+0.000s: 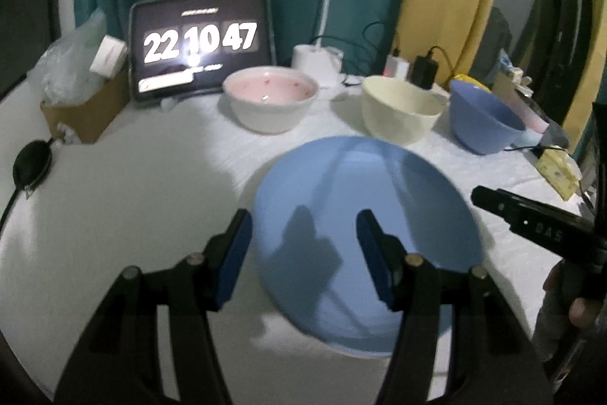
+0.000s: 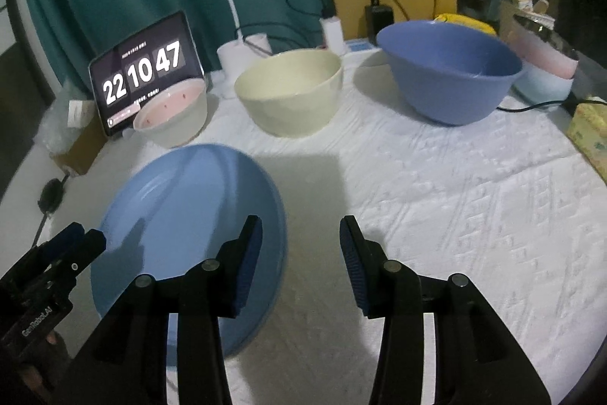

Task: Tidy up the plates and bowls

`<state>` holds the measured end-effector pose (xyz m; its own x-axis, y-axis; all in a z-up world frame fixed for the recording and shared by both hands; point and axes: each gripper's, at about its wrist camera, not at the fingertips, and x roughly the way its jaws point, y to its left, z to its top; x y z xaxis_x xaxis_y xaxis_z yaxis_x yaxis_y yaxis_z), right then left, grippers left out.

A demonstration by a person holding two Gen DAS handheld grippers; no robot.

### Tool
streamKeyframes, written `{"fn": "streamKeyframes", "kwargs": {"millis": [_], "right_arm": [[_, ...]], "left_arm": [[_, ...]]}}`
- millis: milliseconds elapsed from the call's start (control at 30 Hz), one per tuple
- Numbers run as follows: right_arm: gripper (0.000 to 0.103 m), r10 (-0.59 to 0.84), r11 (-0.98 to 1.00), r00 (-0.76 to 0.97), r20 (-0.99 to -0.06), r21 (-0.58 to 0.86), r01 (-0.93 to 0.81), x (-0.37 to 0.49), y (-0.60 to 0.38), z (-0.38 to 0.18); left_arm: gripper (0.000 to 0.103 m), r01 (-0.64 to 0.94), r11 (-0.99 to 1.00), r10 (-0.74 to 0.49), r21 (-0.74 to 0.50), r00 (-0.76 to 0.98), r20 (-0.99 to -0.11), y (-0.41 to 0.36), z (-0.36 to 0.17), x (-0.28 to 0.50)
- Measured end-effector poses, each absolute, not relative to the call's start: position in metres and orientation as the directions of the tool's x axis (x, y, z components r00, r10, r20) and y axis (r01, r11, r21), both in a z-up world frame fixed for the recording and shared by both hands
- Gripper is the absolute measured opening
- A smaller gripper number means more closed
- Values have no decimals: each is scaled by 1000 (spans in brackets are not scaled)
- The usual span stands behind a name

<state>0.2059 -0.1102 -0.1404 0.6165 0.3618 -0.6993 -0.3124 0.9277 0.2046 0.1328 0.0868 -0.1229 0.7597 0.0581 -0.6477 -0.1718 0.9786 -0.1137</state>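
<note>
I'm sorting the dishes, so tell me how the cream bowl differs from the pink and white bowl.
The cream bowl is one pale yellow colour all over; the pink and white bowl is pink inside with small dark marks, white outside. The cream bowl looks deeper, the pink and white bowl shallower. Both stand upright, empty, on the white cloth.

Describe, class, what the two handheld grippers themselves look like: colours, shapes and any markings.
Both the left gripper and the right gripper are black, angular linkage arms with round silver pivot pins and blue ribbed pads. White lettering marks their sides. No sleeves or cables show.
</note>
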Motion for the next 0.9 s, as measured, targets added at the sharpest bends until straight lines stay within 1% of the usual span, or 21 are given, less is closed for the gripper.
{"fn": "streamKeyframes", "kwargs": {"millis": [400, 800, 900], "right_arm": [[45, 339, 940, 669, -661, 205, -274, 206, -161, -117], [45, 319, 948, 698, -642, 220, -230, 223, -203, -99], [45, 314, 949, 700, -641, 223, -221, 230, -210, -96]], "left_arm": [[59, -101, 991, 24, -93, 791, -611, 37, -87, 147], [59, -47, 995, -16, -88, 793, -609, 4, -70, 174], [59, -23, 995, -42, -99, 795, -606, -5, -64, 185]]}}
